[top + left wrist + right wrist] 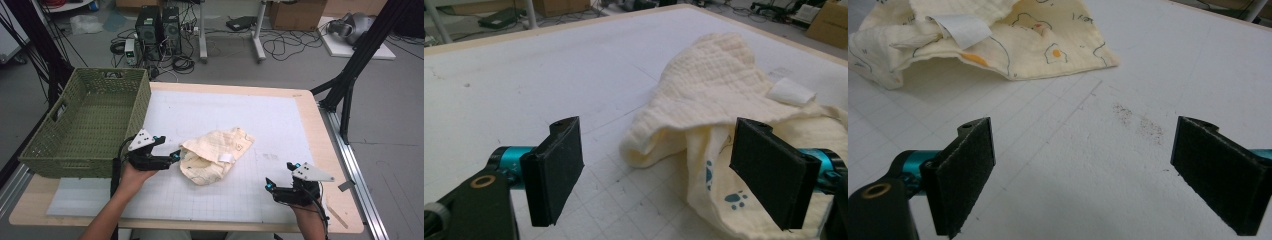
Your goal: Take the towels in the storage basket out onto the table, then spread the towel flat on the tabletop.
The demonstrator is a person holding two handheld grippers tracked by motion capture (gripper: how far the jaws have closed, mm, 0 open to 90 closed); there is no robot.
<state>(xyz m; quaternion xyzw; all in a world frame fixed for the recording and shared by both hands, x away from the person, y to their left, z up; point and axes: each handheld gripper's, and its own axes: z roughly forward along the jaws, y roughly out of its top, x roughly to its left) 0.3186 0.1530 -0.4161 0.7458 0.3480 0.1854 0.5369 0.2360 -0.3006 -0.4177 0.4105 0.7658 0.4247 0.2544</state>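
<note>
Item: cream muslin cloth (216, 154), crumpled, printed with small figures and blue paw marks, a white label (226, 158) sewn on. Location: white gridded mat (270, 120) on the desk (330, 150), near the mat's centre in the high view, lying loose and folded over itself.

Item: left hand-held gripper (174, 155), at 9 o'clock of the cloth, just beside its near-left edge. Jaws stand wide apart. In the left gripper view (664, 175) the cloth's edge lies between and ahead of the jaws, the right one over the fabric; whether it touches cannot be told. Nothing clamped.

Item: right hand-held gripper (279, 176), at about 4 o'clock of the cloth, well apart from it, near the desk's front edge. Jaws wide apart over bare mat (1083, 175); nothing between them. A faint dark smudge (1138, 122) marks the mat ahead.

Item: green woven basket (85, 125), at 9 to 10 o'clock of the cloth, on the desk's left edge.
</note>
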